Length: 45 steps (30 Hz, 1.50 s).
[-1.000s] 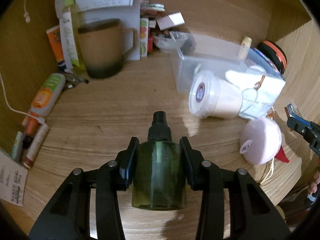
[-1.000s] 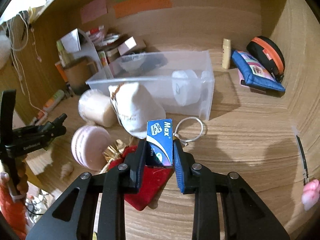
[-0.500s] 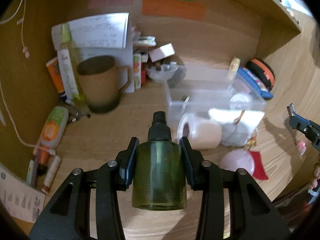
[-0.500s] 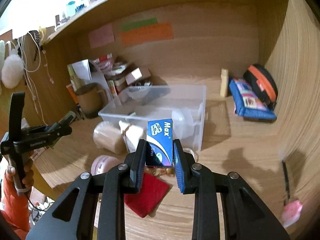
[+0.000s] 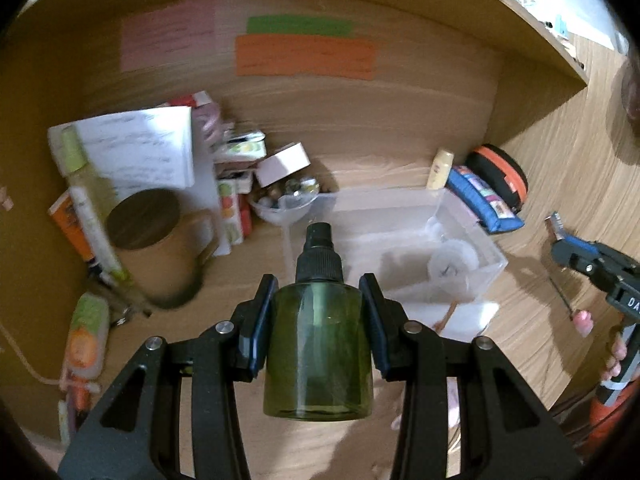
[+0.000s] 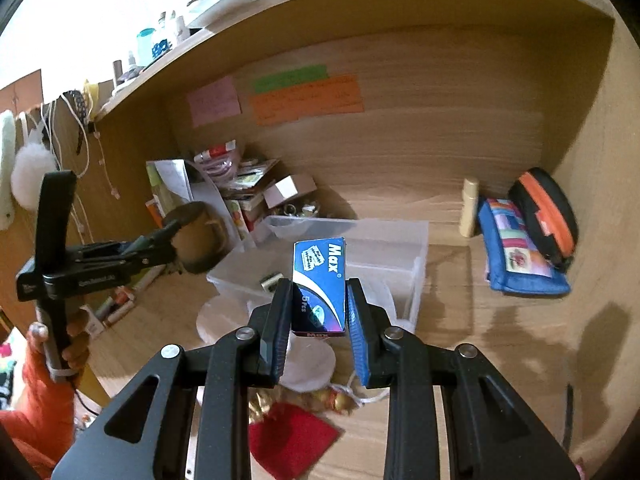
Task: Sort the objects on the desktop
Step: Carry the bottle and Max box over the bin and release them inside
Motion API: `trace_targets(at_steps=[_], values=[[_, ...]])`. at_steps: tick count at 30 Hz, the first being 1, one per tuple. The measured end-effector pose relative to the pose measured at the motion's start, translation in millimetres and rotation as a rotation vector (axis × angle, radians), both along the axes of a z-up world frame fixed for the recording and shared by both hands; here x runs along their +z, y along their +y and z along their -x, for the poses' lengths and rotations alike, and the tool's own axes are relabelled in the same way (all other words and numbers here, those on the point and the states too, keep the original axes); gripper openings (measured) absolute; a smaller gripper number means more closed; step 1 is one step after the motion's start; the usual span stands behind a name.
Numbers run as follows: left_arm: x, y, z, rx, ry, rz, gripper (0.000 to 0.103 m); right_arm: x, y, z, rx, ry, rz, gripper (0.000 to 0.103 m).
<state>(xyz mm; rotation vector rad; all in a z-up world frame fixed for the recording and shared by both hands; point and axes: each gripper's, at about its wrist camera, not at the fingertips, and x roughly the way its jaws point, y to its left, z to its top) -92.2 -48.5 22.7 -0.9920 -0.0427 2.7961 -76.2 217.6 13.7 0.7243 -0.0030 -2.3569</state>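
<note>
Right now I'm looking down at the wooden desk (image 6: 500, 344), and the clear plastic bin (image 5: 460, 236) is sitting at 1 o'clock from my left gripper (image 5: 318, 322), dead ahead at 12 of my right gripper (image 6: 318, 304). Left is clamping the green spray bottle (image 5: 318, 352), long axis pointing along the fingers, nozzle forward. Right is pinching the blue Max box (image 6: 319, 284), standing upright on its long axis. Both items are hanging above the desk, short of the bin. I'm judging right as nearer the bin, so it probably drops first.
</note>
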Motion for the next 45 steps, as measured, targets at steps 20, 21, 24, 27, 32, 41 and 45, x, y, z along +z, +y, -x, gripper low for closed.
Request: trace_targets(at_steps=[20, 21, 24, 27, 32, 41, 45], values=[[-38.0, 35.4, 109.2, -0.054, -0.152, 0.024, 0.041, -31.1, -60.5, 96.0, 0.064, -0.089, -0.111, 0.024], [-39.7, 36.6, 112.5, -0.057, -0.157, 0.026, 0.041, -35.3, -64.5, 100.7, 0.072, -0.100, -0.121, 0.024], [-43.7, 39.0, 120.1, -0.065, -0.170, 0.034, 0.041, -45.5, -74.5, 111.2, 0.091, -0.123, -0.150, 0.024], [-48.6, 43.6, 128.6, -0.075, -0.184, 0.049, 0.041, -54.3, -82.9, 120.1, 0.103, -0.137, -0.184, 0.024], [-61.7, 53.8, 142.8, -0.087, -0.211, 0.088, 0.041, -68.5, -97.4, 131.0, 0.132, -0.167, -0.250, 0.024], [-75.0, 58.4, 147.9, -0.084, -0.220, 0.147, 0.041, -89.9, -119.5, 142.1, 0.196, -0.214, -0.369, 0.024], [-76.7, 60.2, 146.9, -0.092, -0.226, 0.163, 0.041, -98.1, -123.7, 144.7, 0.220, -0.247, -0.409, 0.024]])
